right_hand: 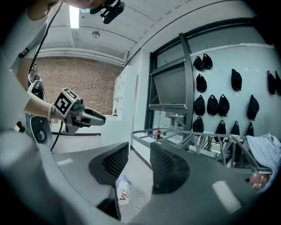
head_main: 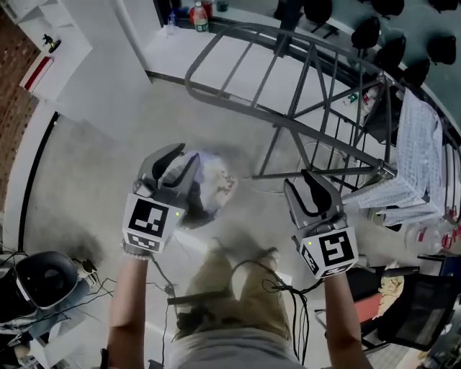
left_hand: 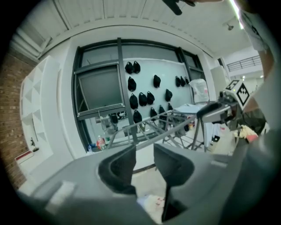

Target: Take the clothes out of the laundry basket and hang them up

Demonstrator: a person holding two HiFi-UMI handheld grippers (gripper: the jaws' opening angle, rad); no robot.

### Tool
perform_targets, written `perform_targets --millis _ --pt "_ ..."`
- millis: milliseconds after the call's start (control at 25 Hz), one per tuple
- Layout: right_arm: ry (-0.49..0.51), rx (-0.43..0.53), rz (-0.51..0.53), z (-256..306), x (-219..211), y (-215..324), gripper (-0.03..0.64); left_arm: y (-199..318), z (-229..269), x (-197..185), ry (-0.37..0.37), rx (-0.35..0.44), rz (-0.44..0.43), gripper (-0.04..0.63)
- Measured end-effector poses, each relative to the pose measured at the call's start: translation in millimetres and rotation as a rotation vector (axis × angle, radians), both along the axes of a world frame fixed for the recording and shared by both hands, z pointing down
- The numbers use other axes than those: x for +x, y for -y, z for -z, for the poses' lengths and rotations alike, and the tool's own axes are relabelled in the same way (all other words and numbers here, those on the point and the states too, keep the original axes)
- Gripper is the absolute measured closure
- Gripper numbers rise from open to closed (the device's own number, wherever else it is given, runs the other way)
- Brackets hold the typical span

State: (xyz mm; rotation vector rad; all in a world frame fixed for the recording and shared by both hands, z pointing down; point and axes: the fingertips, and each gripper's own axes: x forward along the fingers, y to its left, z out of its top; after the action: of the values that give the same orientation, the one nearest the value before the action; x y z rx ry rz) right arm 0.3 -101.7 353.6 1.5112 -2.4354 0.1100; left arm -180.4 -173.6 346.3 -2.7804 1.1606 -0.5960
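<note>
On the floor ahead of the person's feet stands the round laundry basket [head_main: 189, 216], with pale printed clothes [head_main: 215, 181] in it. My left gripper [head_main: 174, 164] hangs open above the basket's left side with nothing between its fingers. My right gripper [head_main: 318, 193] is open and empty too, held to the right near the grey drying rack [head_main: 288, 94]. The left gripper view shows open jaws [left_hand: 143, 165] and white cloth with red print [left_hand: 153, 203] far below. In the right gripper view the jaws [right_hand: 139, 161] frame the clothes [right_hand: 123, 192] on the floor.
A white checked cloth [head_main: 415, 140] hangs on the rack's right end. Bottles [head_main: 200, 16] stand by the far wall, where black objects [head_main: 374, 32] hang. A black round device [head_main: 43, 277] and cables lie at lower left. A dark chair [head_main: 425, 303] stands at lower right.
</note>
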Motion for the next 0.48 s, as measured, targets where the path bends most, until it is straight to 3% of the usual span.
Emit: perform_targets --millis 480 --pt "0.019 -0.174 0.007 -113 -40 74 0.466 84 -183 -24 0.079 -0.251 -0.001 0.474"
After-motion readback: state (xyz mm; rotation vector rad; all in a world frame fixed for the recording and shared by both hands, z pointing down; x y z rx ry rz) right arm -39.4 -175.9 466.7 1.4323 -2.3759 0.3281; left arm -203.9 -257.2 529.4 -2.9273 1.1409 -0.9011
